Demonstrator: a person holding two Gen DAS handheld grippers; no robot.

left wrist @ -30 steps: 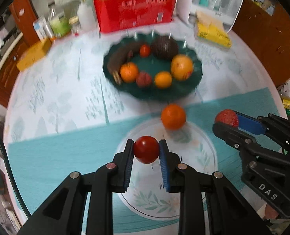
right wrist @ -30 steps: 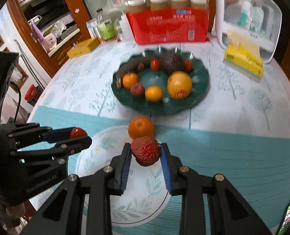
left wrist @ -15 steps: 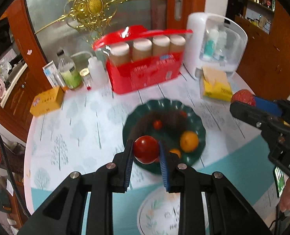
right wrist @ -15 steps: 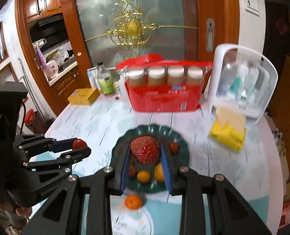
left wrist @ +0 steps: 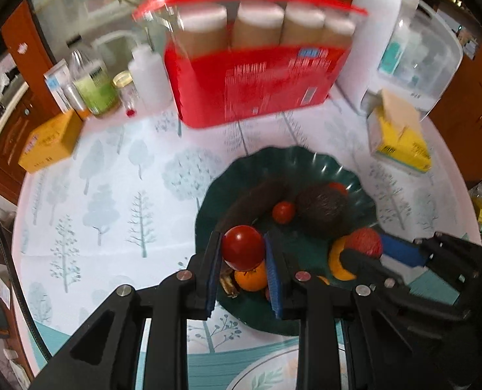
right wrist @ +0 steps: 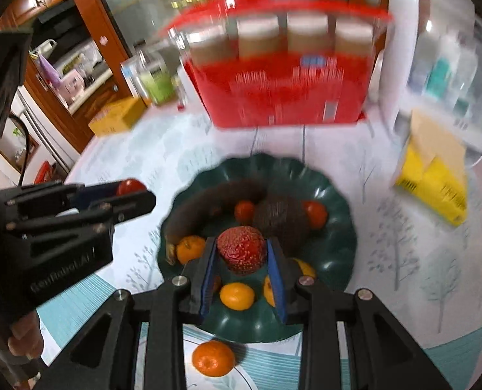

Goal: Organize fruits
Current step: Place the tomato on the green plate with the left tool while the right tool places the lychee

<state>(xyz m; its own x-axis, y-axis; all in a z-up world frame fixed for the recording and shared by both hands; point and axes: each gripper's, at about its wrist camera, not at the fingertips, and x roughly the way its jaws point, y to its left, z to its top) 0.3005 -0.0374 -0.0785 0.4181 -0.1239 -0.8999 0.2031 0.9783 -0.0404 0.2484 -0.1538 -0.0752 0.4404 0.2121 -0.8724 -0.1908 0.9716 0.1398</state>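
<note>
My left gripper (left wrist: 243,248) is shut on a smooth red tomato (left wrist: 243,247), held over the near left part of the dark green scalloped plate (left wrist: 325,165). My right gripper (right wrist: 242,253) is shut on a bumpy red lychee (right wrist: 242,249) above the middle of the same plate (right wrist: 335,250). On the plate lie a brown banana (right wrist: 208,203), a dark avocado (right wrist: 280,216), small tomatoes (right wrist: 243,211) and several oranges (right wrist: 237,295). One orange (right wrist: 213,357) rests on the white placemat disc in front of the plate. Each gripper shows in the other's view: the right one (left wrist: 364,247), the left one (right wrist: 133,191).
Behind the plate stands a red box (left wrist: 257,78) of capped jars. A yellow tissue box (left wrist: 400,136) and a clear white container (right wrist: 442,58) are at the right. Bottles (left wrist: 94,87) and a yellow carton (left wrist: 49,143) sit at the back left. A hand (right wrist: 23,338) grips the left tool.
Both grippers, each still holding its fruit, have travelled from over the placemat to over the green plate. The loose orange has stayed on the placemat.
</note>
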